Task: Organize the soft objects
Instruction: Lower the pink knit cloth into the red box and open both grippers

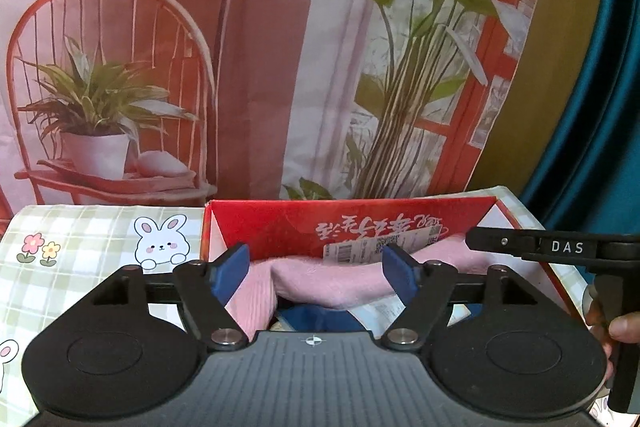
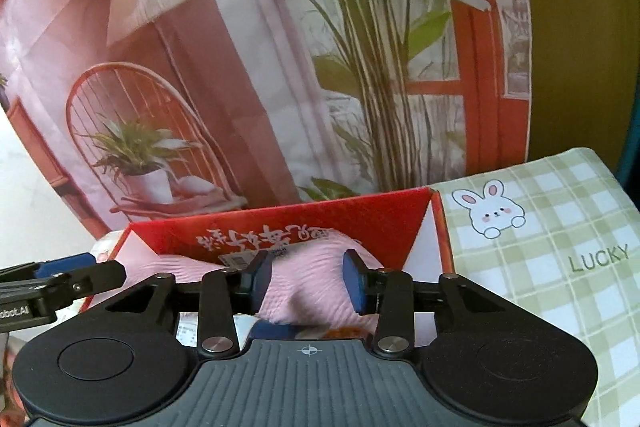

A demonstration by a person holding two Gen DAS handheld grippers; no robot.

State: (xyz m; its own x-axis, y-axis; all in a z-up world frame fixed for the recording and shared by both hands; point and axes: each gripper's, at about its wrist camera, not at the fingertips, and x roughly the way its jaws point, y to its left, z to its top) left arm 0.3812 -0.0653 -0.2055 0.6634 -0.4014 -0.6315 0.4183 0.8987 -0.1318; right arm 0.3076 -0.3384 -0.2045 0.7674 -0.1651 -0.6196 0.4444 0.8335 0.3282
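A pink soft cloth (image 1: 332,279) lies bunched inside an open red cardboard box (image 1: 280,227). My left gripper (image 1: 316,275) hangs over the box's near side, open, its blue pads wide apart on either side of the cloth. In the right wrist view the same pink cloth (image 2: 308,267) fills the red box (image 2: 360,223). My right gripper (image 2: 307,281) stands open around a raised fold of it, with the pads close to the fabric but not squeezing it. Something dark blue (image 1: 320,319) shows under the pink cloth, mostly hidden.
The box sits on a green checked tablecloth (image 1: 100,227) with bunny prints, also seen as the tablecloth (image 2: 540,247) at right. A printed backdrop (image 1: 280,67) of a chair and plants stands right behind the box. A person's fingers (image 1: 624,327) hold the right gripper's handle.
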